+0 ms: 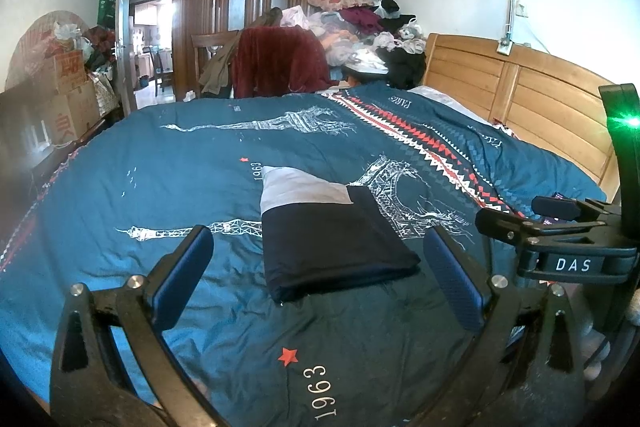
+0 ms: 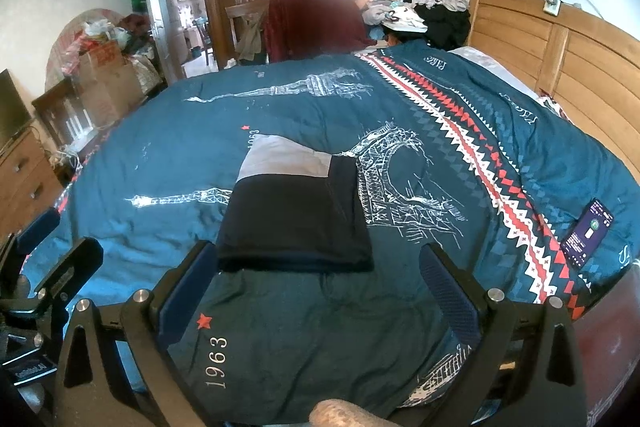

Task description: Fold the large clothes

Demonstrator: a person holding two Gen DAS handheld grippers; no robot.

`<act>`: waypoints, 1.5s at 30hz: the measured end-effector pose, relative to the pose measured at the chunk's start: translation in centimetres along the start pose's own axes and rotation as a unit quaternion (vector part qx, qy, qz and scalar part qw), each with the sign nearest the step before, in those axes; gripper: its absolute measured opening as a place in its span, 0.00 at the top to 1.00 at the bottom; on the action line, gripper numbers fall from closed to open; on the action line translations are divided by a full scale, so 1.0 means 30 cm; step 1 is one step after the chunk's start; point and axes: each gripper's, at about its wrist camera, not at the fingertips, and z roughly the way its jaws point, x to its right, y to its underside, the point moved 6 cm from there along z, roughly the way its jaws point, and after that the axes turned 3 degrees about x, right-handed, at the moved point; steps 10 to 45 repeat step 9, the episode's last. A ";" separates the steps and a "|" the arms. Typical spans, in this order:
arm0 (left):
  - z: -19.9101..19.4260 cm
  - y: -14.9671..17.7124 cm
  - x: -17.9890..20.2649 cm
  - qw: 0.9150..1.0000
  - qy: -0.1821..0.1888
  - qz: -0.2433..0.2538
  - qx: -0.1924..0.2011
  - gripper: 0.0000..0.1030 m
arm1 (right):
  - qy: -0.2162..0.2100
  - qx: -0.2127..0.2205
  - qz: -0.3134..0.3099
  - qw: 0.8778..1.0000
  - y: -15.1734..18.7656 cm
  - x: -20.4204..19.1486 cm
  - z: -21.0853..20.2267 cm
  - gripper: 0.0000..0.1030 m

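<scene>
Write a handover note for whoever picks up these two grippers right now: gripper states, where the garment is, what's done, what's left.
Left gripper: open, empty, hovering over the bed just short of the folded garment.
Right gripper: open, empty, beside the left one, also facing the garment's near edge.
Folded garment: dark navy with a light grey panel, lying as a compact rectangle on the blue quilt, mid-bed. Neither gripper touches it.
Phone: on the quilt to the right, screen lit.
Done: this piece looks fully folded.
Left: probably move it aside. A clothes pile sits at the far end of the bed, should more need folding.
</scene>
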 end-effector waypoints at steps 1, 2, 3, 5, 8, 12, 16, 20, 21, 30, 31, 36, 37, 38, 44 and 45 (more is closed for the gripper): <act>0.000 0.000 0.001 1.000 0.000 0.000 0.000 0.00 | -0.001 0.000 0.000 1.000 0.001 -0.003 0.000 0.00; -0.002 0.001 -0.002 1.000 0.000 0.000 0.000 0.00 | -0.001 0.000 0.000 1.000 0.002 -0.004 0.000 0.00; 0.000 -0.001 0.001 1.000 0.000 0.000 0.000 0.00 | -0.001 0.001 0.000 1.000 0.007 -0.007 -0.002 0.00; -0.002 -0.001 -0.002 1.000 0.000 0.001 0.001 0.00 | -0.003 0.004 0.001 1.000 0.008 -0.007 -0.006 0.02; 0.000 -0.002 -0.001 1.000 0.000 0.001 0.001 0.00 | -0.002 0.006 0.001 1.000 0.009 -0.007 -0.007 0.02; 0.000 -0.001 -0.002 1.000 0.000 0.000 0.000 0.00 | -0.003 0.006 0.000 1.000 0.010 -0.009 -0.005 0.02; 0.000 -0.001 -0.002 1.000 0.000 0.000 0.000 0.00 | -0.003 0.006 0.000 1.000 0.010 -0.009 -0.005 0.02; 0.000 -0.001 -0.002 1.000 0.000 0.000 0.000 0.00 | -0.003 0.006 0.000 1.000 0.010 -0.009 -0.005 0.02; 0.000 -0.001 -0.002 1.000 0.000 0.000 0.000 0.00 | -0.003 0.006 0.000 1.000 0.010 -0.009 -0.005 0.02; 0.000 -0.001 -0.002 1.000 0.000 0.000 0.000 0.00 | -0.003 0.006 0.000 1.000 0.010 -0.009 -0.005 0.02; 0.000 -0.001 -0.002 1.000 0.000 0.000 0.000 0.00 | -0.003 0.006 0.000 1.000 0.010 -0.009 -0.005 0.02; 0.000 -0.001 -0.002 1.000 0.000 0.000 0.000 0.00 | -0.003 0.006 0.000 1.000 0.010 -0.009 -0.005 0.02; 0.000 -0.001 -0.002 1.000 0.000 0.000 0.000 0.00 | -0.003 0.006 0.000 1.000 0.010 -0.009 -0.005 0.02; 0.000 -0.001 -0.002 1.000 0.000 0.000 0.000 0.00 | -0.003 0.006 0.000 1.000 0.010 -0.009 -0.005 0.02; 0.000 -0.001 -0.002 1.000 0.000 0.000 0.000 0.00 | -0.003 0.006 0.000 1.000 0.010 -0.009 -0.005 0.02; 0.000 -0.001 -0.002 1.000 0.000 0.000 0.000 0.00 | -0.003 0.006 0.000 1.000 0.010 -0.009 -0.005 0.02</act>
